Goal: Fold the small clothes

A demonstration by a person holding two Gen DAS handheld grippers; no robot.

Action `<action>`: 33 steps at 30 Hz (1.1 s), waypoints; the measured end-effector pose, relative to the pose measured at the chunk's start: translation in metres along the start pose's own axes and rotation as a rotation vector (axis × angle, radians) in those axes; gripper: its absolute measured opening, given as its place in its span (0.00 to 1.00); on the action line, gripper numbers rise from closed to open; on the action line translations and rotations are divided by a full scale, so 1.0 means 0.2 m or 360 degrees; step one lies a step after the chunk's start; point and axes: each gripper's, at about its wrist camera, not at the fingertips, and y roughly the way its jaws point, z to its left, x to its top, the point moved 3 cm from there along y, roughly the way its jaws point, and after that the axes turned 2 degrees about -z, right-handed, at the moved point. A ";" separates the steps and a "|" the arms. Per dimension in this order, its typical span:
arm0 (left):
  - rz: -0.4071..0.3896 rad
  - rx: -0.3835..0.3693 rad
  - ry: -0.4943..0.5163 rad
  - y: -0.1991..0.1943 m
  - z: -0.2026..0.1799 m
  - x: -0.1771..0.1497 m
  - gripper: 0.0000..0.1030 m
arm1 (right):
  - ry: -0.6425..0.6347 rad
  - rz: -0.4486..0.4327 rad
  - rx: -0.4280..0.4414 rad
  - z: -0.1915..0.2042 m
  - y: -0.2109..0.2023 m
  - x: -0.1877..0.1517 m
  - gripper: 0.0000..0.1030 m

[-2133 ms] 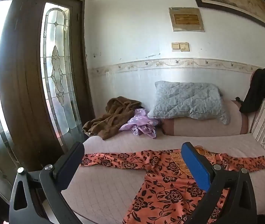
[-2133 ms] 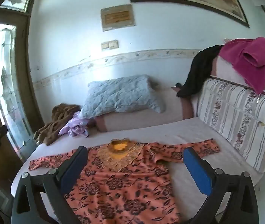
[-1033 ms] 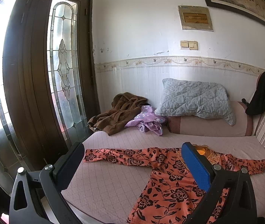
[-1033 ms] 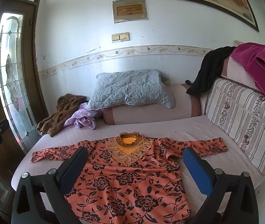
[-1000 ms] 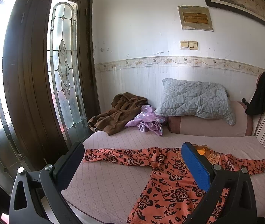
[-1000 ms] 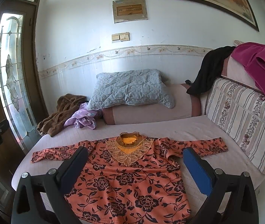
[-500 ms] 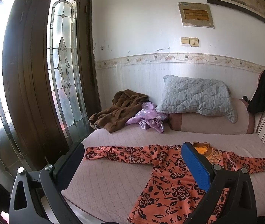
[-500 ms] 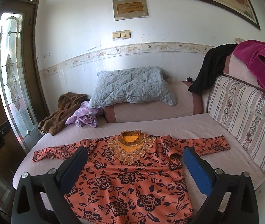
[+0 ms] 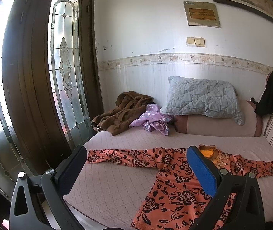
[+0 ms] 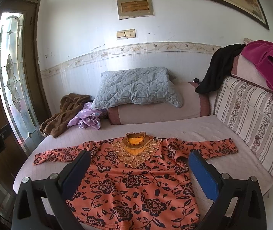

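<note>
An orange long-sleeved top with black flowers (image 10: 136,182) lies flat on the daybed, front up, collar toward the wall, both sleeves spread out. It also shows in the left wrist view (image 9: 176,187). My left gripper (image 9: 136,163) is open and empty, held above the bed's front left part, above the top's left sleeve (image 9: 121,155). My right gripper (image 10: 139,163) is open and empty, held above the top's chest.
A brown robe (image 9: 121,117) and a purple garment (image 9: 151,122) lie at the bed's back left. A grey pillow (image 10: 136,88) rests on a bolster. A striped cushion (image 10: 251,122) bears black and magenta clothes. A glass door (image 9: 63,88) stands left.
Both grippers have pulled back and risen a little, so more of the top and bed shows. The top has not moved. Both grippers stay open.
</note>
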 end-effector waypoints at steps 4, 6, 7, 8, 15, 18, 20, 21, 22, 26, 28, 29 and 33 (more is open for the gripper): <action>0.0010 -0.0001 0.0002 0.02 -0.01 -0.01 1.00 | 0.0002 0.0007 -0.0001 0.00 0.01 0.00 1.00; 0.0018 -0.0004 0.0004 0.03 -0.02 -0.01 1.00 | 0.0003 0.0010 -0.0004 -0.01 0.02 0.00 1.00; 0.0019 -0.0004 0.0005 0.04 -0.02 -0.01 1.00 | 0.0004 0.0012 -0.0004 -0.01 0.03 0.00 1.00; 0.0021 -0.0004 0.0007 0.04 -0.02 -0.01 1.00 | 0.0004 0.0013 -0.0003 -0.01 0.03 0.00 1.00; 0.0038 -0.0008 0.0023 0.10 -0.06 -0.02 1.00 | -0.0001 0.0028 -0.0004 0.00 0.10 0.01 1.00; 0.0044 -0.0006 0.0030 0.14 -0.08 -0.02 1.00 | -0.0005 0.0032 -0.0003 0.00 0.14 0.02 1.00; 0.0058 -0.0002 0.0038 0.18 -0.11 -0.02 1.00 | 0.0000 0.0037 -0.0005 0.00 0.19 0.03 1.00; 0.0063 -0.0002 0.0043 0.20 -0.12 -0.03 1.00 | 0.0005 0.0040 -0.0007 -0.01 0.21 0.04 1.00; 0.0071 0.0000 0.0050 0.22 -0.13 -0.03 1.00 | 0.0010 0.0043 -0.0009 -0.01 0.24 0.04 1.00; 0.0102 0.0005 0.0075 0.33 -0.20 -0.04 1.00 | 0.0037 0.0070 -0.0017 -0.04 0.37 0.03 1.00; 0.0122 0.0005 0.0089 0.40 -0.25 -0.05 1.00 | 0.0044 0.0095 -0.0028 -0.07 0.47 0.03 1.00; 0.0128 0.0005 0.0094 0.42 -0.26 -0.05 1.00 | 0.0050 0.0105 -0.0034 -0.08 0.52 0.02 1.00; 0.0181 -0.0004 0.0122 0.58 -0.38 -0.09 1.00 | 0.0101 0.0147 -0.0053 -0.17 0.69 0.00 1.00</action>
